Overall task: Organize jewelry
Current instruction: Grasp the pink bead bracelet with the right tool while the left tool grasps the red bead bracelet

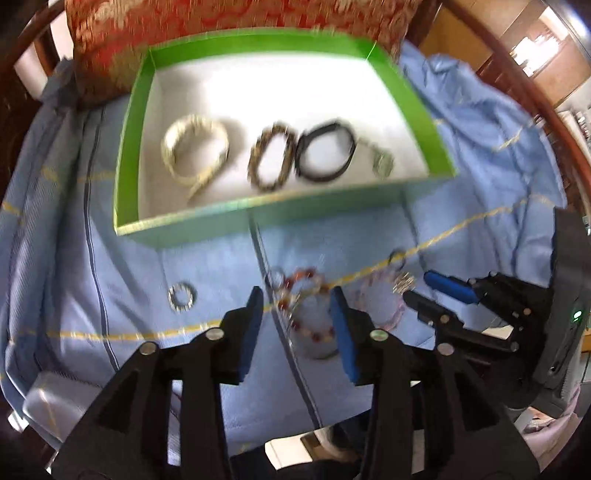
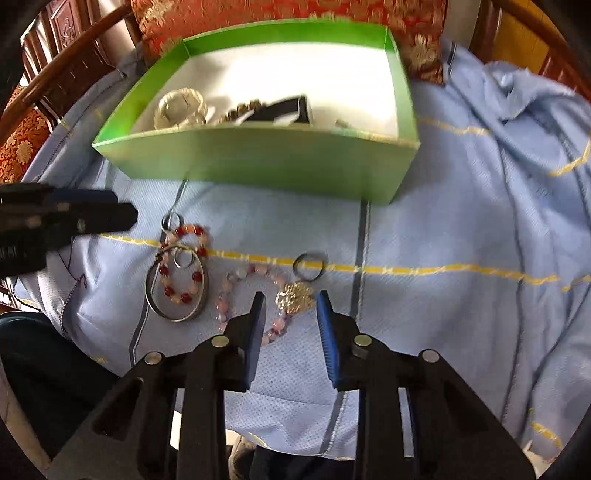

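Note:
On the blue cloth lies a red-and-pale beaded bracelet [image 1: 306,291] over a silver bangle [image 2: 177,288]. My left gripper [image 1: 296,295] points down at it, open, one blue pad on each side of the beads and neither pressing. To its right lies a pink beaded bracelet [image 2: 236,280] with a gold filigree charm [image 2: 297,297]. My right gripper [image 2: 291,295] stands open over that charm, with small gaps between it and the pads. The green box [image 1: 125,147] behind holds a cream bracelet [image 1: 195,147], a brown beaded bracelet [image 1: 271,158] and a black band [image 1: 325,151].
Loose rings lie on the cloth: a silver one [image 1: 181,295] at the left and a dark one [image 2: 309,266] behind the charm. A red patterned cushion [image 1: 221,22] sits behind the box. Wooden chair rails [image 2: 74,74] curve around the cloth, which is rumpled at the right.

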Demonstrator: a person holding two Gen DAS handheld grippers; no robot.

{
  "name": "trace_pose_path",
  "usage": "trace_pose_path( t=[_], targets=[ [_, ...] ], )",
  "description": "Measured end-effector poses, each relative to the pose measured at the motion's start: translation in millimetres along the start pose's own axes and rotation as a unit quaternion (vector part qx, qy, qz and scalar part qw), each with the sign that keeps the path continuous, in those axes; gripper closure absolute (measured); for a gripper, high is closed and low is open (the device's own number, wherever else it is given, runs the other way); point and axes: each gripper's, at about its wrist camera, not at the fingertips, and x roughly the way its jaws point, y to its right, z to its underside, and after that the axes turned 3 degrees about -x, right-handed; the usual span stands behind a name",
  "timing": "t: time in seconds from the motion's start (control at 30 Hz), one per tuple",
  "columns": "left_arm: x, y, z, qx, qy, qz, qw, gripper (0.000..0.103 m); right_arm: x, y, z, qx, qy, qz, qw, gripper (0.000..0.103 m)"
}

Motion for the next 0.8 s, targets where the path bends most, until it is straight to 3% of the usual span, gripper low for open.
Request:
trace_pose_path(
  t=[0.13, 0.3, 0.43, 0.57, 0.8],
  targets=[
    [10.4, -2.7, -2.2, -0.005, -0.008, -0.014, 0.9998, 0.057, 13.1, -2.3, -4.0, 0.004, -0.004, 0.032, 0.999, 0.074],
    [21.2, -14.7, -4.0, -0.020, -0.025, -0.028, 0.9991, 0.057, 7.1, 24.5, -13.7, 0.067, 0.020, 0.070, 0.995, 0.077],
    [27.9, -19.3, -2.4, -0.023, -0.030, -0.033, 0.9987, 0.058, -2.1, 19.0, -8.8, 0.051, 0.013, 0.038, 0.998, 0.077],
    [32.0, -15.3, 1.3, -0.016, -0.033, -0.041, 0.9985, 0.068, 2.9, -4.0, 0.4, 0.019, -0.011, 0.019, 1.000, 0.077],
    [50.1, -10.8, 5.7, -0.022, -0.038, -0.062, 0.9971, 0.071, 15.2, -16.1, 3.0, 0.005, -0.020, 0.034, 0.999, 0.077]
  ],
)
